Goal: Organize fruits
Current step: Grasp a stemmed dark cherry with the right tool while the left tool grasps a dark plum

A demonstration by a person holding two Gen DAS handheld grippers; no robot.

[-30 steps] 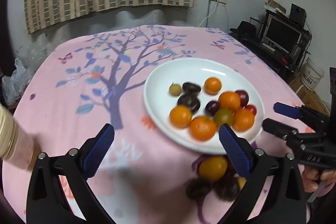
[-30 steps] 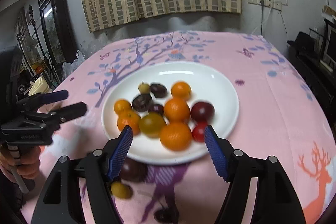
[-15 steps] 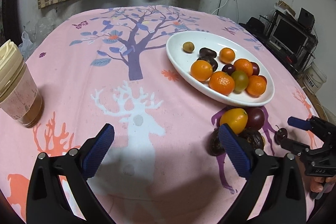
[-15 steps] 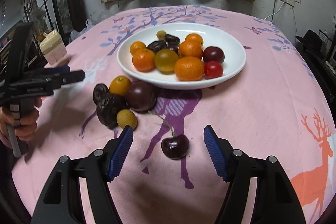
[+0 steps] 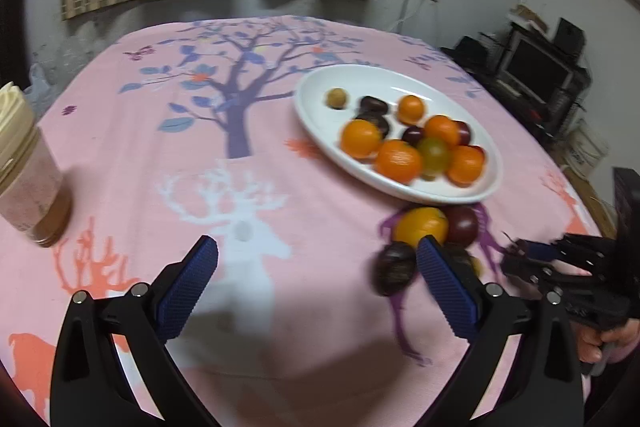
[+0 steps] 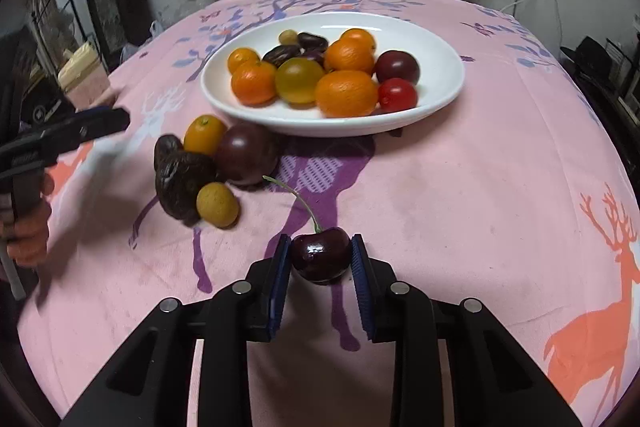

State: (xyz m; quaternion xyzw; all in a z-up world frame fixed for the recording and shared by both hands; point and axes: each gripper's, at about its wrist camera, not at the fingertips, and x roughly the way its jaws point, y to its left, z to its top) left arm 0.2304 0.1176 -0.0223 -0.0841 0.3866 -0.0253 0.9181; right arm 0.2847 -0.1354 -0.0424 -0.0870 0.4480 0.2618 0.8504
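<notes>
A white plate [image 6: 436, 39] holds several oranges, plums, dates and a cherry tomato; it also shows in the left wrist view [image 5: 320, 107]. In front of it a loose cluster lies on the pink cloth: a small orange [image 6: 204, 135], a dark plum [image 6: 248, 159], wrinkled dates [image 6: 180, 183] and a yellow-green fruit [image 6: 218, 205]. My right gripper [image 6: 320, 259] is shut on a dark cherry [image 6: 320, 257] with a stem, down at the cloth. My left gripper [image 5: 316, 267] is open and empty, left of the cluster [image 5: 420, 227].
A lidded jar [image 5: 24, 163] stands at the table's left side. The table drops off at the right toward a desk with a monitor [image 5: 536, 67]. A curtain hangs on the wall behind the table.
My right gripper has moved forward and closed on the cherry. My left gripper has shifted a little toward the fruit cluster and stays open.
</notes>
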